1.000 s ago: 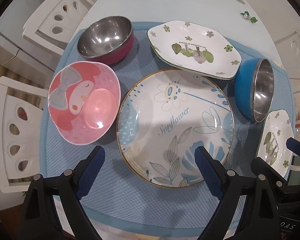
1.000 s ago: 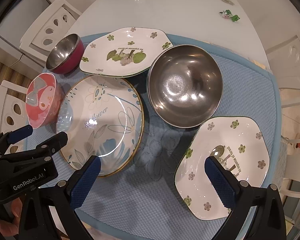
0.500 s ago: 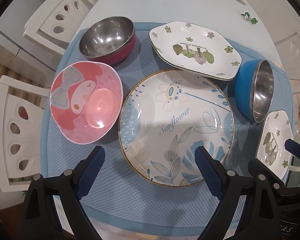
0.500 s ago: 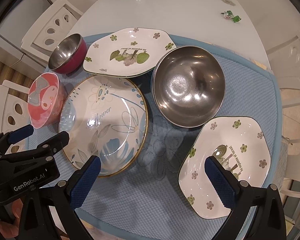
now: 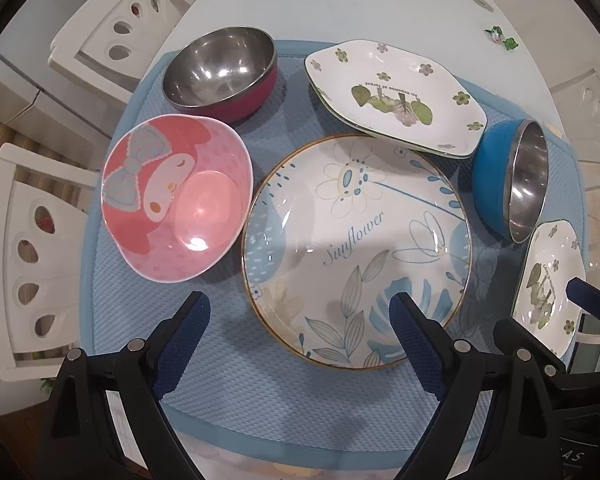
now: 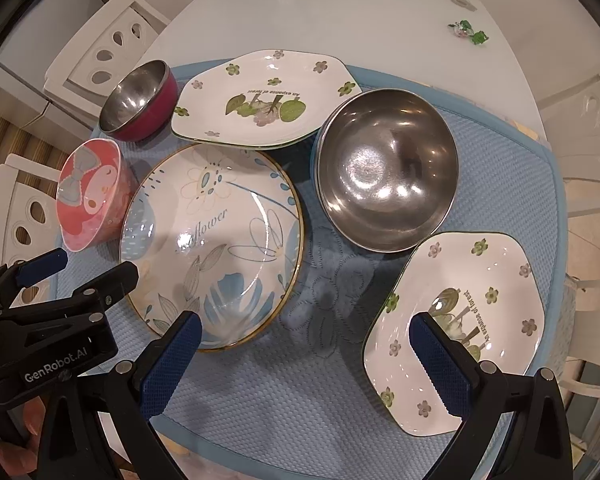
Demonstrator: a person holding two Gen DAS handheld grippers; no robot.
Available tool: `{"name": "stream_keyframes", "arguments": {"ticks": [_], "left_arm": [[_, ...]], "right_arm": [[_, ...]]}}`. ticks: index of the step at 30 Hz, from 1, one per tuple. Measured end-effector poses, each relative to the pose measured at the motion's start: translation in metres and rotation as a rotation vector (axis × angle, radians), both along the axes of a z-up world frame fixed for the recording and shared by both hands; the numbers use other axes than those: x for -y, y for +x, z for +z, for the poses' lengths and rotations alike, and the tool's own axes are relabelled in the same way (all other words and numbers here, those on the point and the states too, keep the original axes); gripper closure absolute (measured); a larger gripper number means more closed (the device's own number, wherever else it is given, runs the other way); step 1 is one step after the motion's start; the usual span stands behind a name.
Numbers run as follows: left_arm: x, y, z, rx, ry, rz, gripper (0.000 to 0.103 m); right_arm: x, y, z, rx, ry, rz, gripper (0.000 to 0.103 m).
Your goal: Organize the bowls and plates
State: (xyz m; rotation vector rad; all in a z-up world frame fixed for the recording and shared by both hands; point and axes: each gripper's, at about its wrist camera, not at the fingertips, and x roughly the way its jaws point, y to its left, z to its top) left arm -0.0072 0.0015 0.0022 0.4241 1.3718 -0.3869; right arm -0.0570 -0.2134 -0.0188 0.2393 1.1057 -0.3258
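On a blue mat (image 5: 260, 392) lie a round "Sunflower" plate (image 5: 356, 248), a pink cartoon bowl (image 5: 176, 208), a steel bowl with a red outside (image 5: 220, 72), a steel bowl with a blue outside (image 5: 512, 180) and two white hexagonal flower plates, one at the back (image 5: 396, 96) and one at the right (image 5: 548, 288). My left gripper (image 5: 300, 332) is open and empty above the Sunflower plate's near edge. My right gripper (image 6: 304, 356) is open and empty above the mat (image 6: 292, 408), its right finger over the near hexagonal plate (image 6: 460, 328). The left gripper shows at the left of the right wrist view (image 6: 72, 272).
The mat lies on a white round table (image 6: 340, 16). White chairs stand at the left (image 5: 16, 248) and back left (image 5: 112, 28), another at the right (image 6: 592, 148). A small green trinket (image 6: 468, 32) lies on the far table.
Both cameras have drifted slightly, so the dishes sit a little lower and to the right in view. Both grippers stay open and empty.
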Motion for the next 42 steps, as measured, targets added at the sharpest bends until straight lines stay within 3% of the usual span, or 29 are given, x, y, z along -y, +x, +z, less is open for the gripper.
{"name": "stream_keyframes", "arguments": {"ticks": [42], "left_arm": [[-0.013,0.002,0.003,0.017,0.013,0.012,0.012]], "right_arm": [[-0.013,0.003,0.002,-0.005,0.005,0.020,0.000]]}}
